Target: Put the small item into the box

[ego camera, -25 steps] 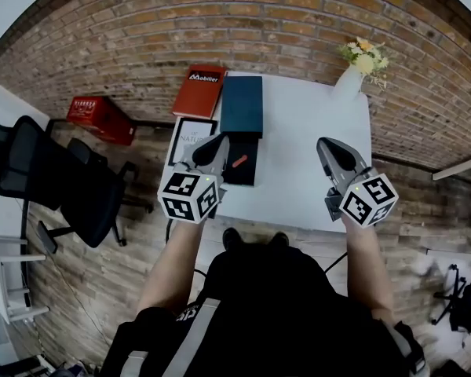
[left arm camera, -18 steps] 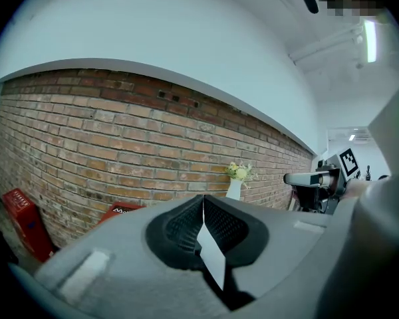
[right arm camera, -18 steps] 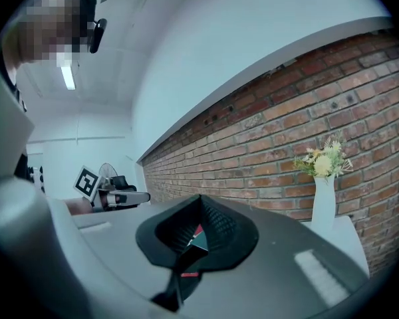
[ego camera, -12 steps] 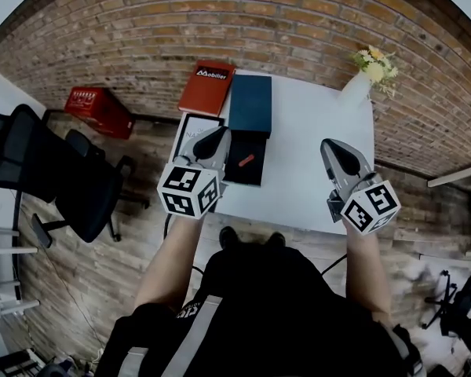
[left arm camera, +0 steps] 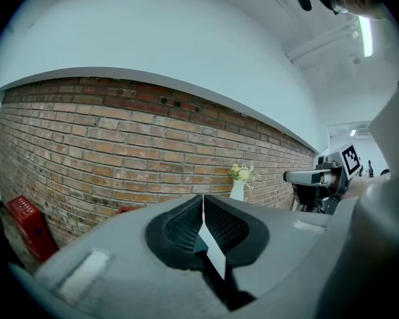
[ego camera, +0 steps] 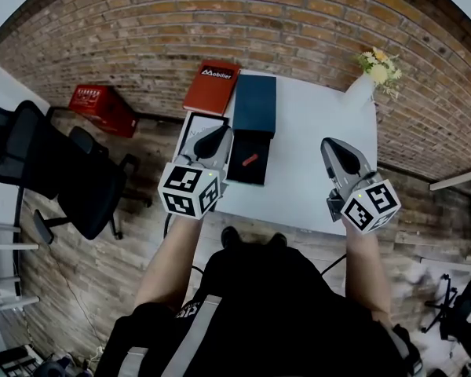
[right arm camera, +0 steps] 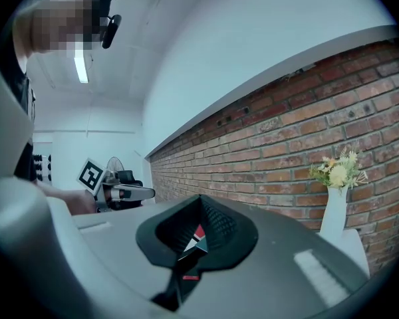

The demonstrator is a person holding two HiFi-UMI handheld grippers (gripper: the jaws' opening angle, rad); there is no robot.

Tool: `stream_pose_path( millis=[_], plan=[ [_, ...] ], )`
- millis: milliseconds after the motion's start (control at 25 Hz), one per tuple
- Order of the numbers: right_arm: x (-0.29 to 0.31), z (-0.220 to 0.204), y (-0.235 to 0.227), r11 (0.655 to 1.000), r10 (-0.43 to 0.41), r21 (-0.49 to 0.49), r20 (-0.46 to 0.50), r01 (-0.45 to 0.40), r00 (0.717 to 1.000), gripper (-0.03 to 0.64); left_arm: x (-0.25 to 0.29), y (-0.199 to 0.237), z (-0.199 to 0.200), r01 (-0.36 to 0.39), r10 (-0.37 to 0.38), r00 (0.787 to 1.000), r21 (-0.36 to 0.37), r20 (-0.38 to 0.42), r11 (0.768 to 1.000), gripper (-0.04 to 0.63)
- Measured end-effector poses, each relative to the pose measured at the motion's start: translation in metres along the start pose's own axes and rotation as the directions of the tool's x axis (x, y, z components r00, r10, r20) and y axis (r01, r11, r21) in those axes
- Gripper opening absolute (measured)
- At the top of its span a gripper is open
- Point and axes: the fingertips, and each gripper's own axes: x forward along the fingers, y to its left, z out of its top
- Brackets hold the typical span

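Observation:
A small red item (ego camera: 250,161) lies on a flat black box (ego camera: 246,174) near the white table's (ego camera: 314,171) front left. Behind it lies a dark teal box (ego camera: 255,104). My left gripper (ego camera: 217,137) hovers just left of the black box, jaws shut, nothing between them (left arm camera: 203,201). Over the table's right front edge is my right gripper (ego camera: 333,148), also shut and holding nothing (right arm camera: 201,203). Each gripper view looks at the brick wall and shows the other gripper off to its side; neither shows the item.
A red book (ego camera: 210,87) and a white-framed book (ego camera: 193,132) lie at the table's left. A white vase with flowers (ego camera: 364,85) stands at the back right corner. A black office chair (ego camera: 47,171) and a red crate (ego camera: 102,108) sit on the floor at left.
Both grippers stay shut and keep almost the same places. The head view has shifted slightly, so the table sits a little further right and higher in the picture.

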Motion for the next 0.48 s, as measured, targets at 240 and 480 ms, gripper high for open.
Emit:
stream_pose_path(
  millis=[240, 480],
  plan=[
    [0.0022, -0.0052, 0.0003, 1.000, 0.005, 0.000, -0.002, -0.005, 1.000, -0.002, -0.0048, 0.0043, -0.0002, -0.007, 0.007, 1.000, -0.006, 0.001, 1.000, 0.015],
    [0.0060, -0.0045, 0.0044, 1.000, 0.006, 0.012, -0.010, -0.006, 1.000, -0.002, -0.0074, 0.0090, 0.0007, -0.008, 0.008, 1.000, -0.007, -0.009, 1.000, 0.015]
  ],
)
